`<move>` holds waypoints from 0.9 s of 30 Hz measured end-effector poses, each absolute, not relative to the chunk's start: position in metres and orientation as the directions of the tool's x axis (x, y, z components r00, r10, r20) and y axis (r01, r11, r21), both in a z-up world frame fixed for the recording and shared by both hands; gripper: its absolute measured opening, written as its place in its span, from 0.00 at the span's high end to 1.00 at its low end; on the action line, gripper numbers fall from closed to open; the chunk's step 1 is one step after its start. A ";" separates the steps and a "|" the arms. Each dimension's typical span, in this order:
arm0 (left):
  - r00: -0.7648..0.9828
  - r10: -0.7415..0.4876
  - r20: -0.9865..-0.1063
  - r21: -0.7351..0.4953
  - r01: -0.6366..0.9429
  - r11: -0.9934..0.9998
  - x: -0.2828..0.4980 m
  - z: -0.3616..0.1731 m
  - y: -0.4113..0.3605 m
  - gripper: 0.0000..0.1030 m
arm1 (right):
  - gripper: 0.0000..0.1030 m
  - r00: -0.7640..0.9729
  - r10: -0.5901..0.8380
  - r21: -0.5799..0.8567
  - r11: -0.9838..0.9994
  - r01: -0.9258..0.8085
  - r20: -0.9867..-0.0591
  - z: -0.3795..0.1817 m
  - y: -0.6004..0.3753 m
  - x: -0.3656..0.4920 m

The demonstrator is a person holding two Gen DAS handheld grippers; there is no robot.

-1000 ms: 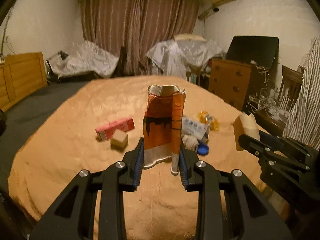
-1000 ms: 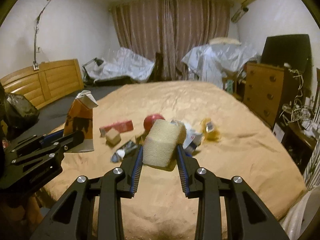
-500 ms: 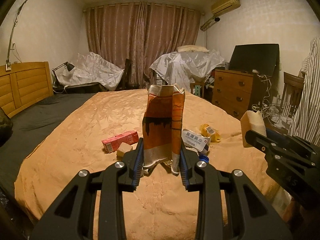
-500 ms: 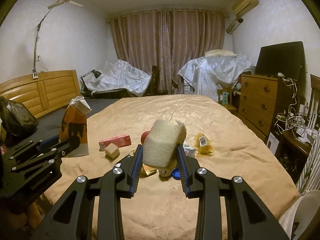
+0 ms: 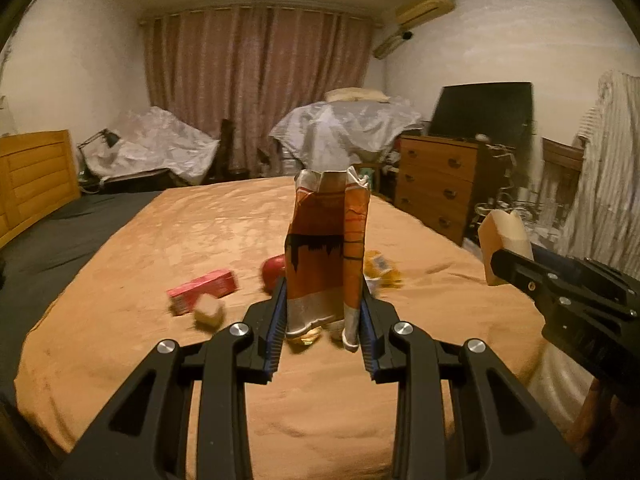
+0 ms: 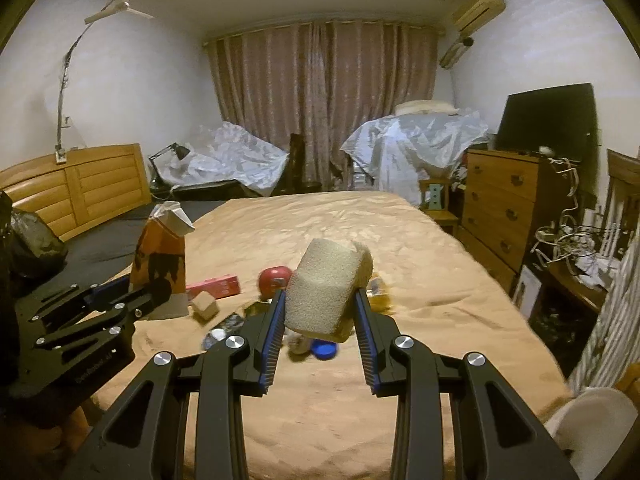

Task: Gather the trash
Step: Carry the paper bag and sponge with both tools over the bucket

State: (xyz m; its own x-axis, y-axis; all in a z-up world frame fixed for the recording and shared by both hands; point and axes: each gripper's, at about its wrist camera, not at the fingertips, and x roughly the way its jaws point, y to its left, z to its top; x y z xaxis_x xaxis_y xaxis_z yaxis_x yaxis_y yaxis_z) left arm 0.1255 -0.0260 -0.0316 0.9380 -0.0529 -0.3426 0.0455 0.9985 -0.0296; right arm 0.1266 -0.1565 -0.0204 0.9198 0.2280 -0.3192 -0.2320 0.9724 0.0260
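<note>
My left gripper (image 5: 322, 308) is shut on an orange snack bag (image 5: 326, 252) and holds it upright above the bed; it also shows at the left of the right wrist view (image 6: 160, 264). My right gripper (image 6: 318, 312) is shut on a beige sponge block (image 6: 326, 288), also seen at the right of the left wrist view (image 5: 502, 240). On the orange bedspread (image 6: 420, 272) lie a red box (image 5: 202, 290), a small beige cube (image 5: 208, 310), a red ball (image 6: 274, 278), a blue cap (image 6: 324, 348) and yellow wrappers (image 5: 382, 270).
A black bag (image 6: 34, 244) sits at the far left. A wooden headboard (image 6: 80, 188) runs along the left. A dresser (image 6: 504, 208) with a dark screen stands to the right, with tangled cables beside it. Covered furniture and curtains stand at the back.
Both grippers have risen and pulled back from the bed, each keeping its hold. The trash on the bed now sits lower and farther in both views.
</note>
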 end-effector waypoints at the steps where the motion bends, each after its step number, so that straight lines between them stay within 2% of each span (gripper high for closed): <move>1: 0.935 -0.075 -0.346 -0.032 0.068 0.997 0.127 -0.031 -0.033 0.70 | 0.66 0.921 0.222 0.028 0.974 -0.225 -0.320 -0.018 -0.163 0.124; 12: 0.841 -0.350 -0.412 -0.064 0.357 0.932 0.141 -0.030 -0.151 0.70 | 0.66 0.928 0.065 0.047 0.998 -0.051 -0.367 0.007 -0.304 0.069; 20: 0.729 -0.496 -0.473 -0.099 0.515 0.851 0.146 -0.038 -0.236 0.70 | 0.66 0.883 -0.083 0.057 0.991 0.123 -0.462 0.003 -0.436 0.020; 27: 0.603 -0.576 -0.552 -0.134 0.618 0.775 0.149 -0.048 -0.300 0.70 | 0.66 0.815 -0.114 0.075 0.979 0.189 -0.568 -0.014 -0.516 0.005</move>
State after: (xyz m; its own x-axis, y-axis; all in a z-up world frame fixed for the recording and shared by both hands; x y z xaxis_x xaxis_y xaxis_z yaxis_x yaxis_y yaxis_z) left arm 0.1486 -0.3005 -0.0484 0.6027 -0.5763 -0.5519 0.6181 0.7746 -0.1339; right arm 0.0054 -0.5164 -0.0144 0.8152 -0.1138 -0.5679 0.1892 0.9790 0.0754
